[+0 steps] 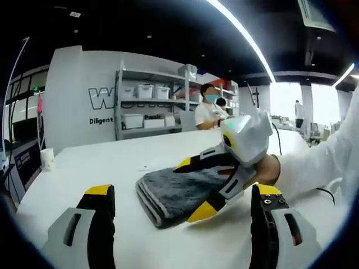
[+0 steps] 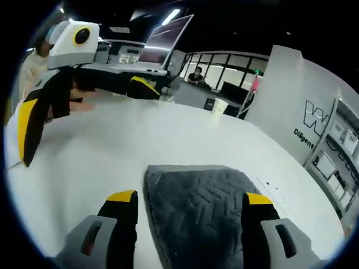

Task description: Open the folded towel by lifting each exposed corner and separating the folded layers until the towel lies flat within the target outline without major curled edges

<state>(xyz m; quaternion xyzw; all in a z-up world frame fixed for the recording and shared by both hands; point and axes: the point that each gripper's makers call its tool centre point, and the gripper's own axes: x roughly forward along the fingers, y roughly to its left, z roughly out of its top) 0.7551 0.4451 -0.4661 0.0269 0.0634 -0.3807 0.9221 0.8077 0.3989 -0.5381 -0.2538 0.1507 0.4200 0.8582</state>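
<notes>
Your left claw (image 1: pixel 182 216) stands wide apart, gripping nothing, above the white desk (image 1: pixel 84 168). Just beyond, the folded grey towel (image 1: pixel 176 193) lies on the desk, with your right claw (image 2: pixel 188 216) spread wide, its jaws either side of the towel's near end. Farther back, a paper cup (image 1: pixel 47 158), shelving (image 1: pixel 151 101), and wall lettering reading "W" and "Diligent" (image 1: pixel 101 120).
</notes>
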